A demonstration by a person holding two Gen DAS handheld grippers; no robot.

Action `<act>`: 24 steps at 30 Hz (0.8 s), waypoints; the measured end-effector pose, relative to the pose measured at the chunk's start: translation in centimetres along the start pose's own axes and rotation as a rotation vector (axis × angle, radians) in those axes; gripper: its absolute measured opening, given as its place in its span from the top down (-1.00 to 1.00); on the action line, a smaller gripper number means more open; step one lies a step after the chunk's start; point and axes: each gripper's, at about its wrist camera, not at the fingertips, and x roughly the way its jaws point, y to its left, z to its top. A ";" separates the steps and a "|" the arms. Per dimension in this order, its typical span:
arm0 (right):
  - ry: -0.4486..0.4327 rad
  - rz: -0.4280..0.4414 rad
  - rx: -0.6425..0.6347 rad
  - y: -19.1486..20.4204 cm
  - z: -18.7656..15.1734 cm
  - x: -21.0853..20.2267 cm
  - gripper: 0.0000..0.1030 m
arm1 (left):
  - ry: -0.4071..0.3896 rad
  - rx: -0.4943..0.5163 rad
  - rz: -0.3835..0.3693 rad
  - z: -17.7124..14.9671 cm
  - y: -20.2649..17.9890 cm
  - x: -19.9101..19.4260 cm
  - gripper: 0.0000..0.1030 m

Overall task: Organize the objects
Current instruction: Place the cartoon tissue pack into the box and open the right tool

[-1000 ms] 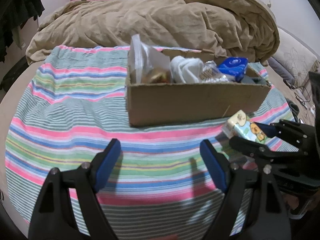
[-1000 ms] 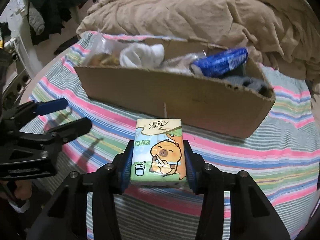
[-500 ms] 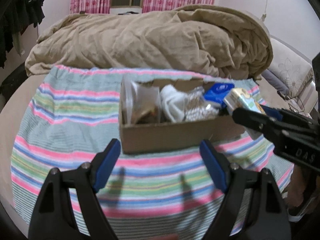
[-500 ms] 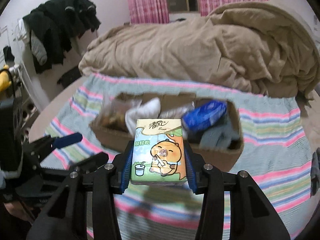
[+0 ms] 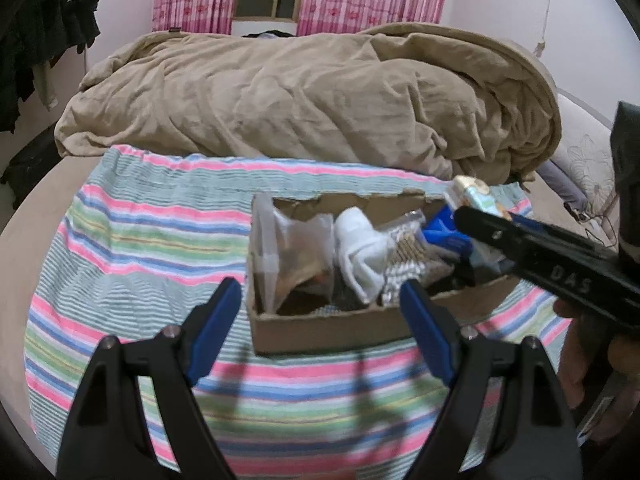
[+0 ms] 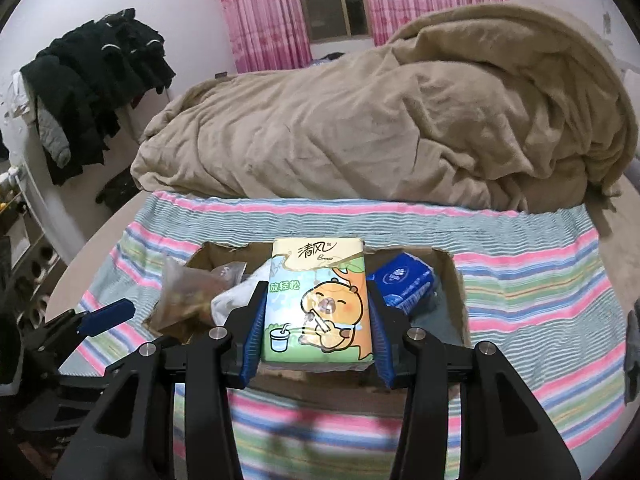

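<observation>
**Tissue pack being carried over the box**

Left wrist view: the open brown cardboard box [image 5: 340,324] is already being filled with a white rolled cloth [image 5: 360,252] and bags. The left gripper [image 5: 320,320] is being held wide open and empty before it.

Right wrist view: the green cartoon-printed tissue pack [image 6: 318,304] is being clamped between the right gripper [image 6: 318,316] pads above the box, not yet released.

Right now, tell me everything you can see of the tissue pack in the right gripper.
The tissue pack is a soft, glossy plastic-wrapped packet, cream at the top, green and blue below, printed with a cartoon orange animal, a cup and Chinese text. It stands upright, printed face to the right wrist camera, clamped on both sides by the right gripper. It is held over the cardboard box.
</observation>
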 end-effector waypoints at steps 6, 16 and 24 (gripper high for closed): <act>0.071 0.002 0.005 -0.1 -0.4 2.9 0.08 | 0.021 -0.005 0.008 0.0 0.1 1.1 -0.61; 0.086 0.005 0.017 -0.1 -0.9 3.1 -0.30 | 0.033 -0.012 0.026 -0.5 1.1 1.1 -0.61; 0.057 -0.006 0.006 0.1 -1.3 0.7 -0.35 | 0.014 0.018 0.015 -1.2 0.8 -0.8 -0.61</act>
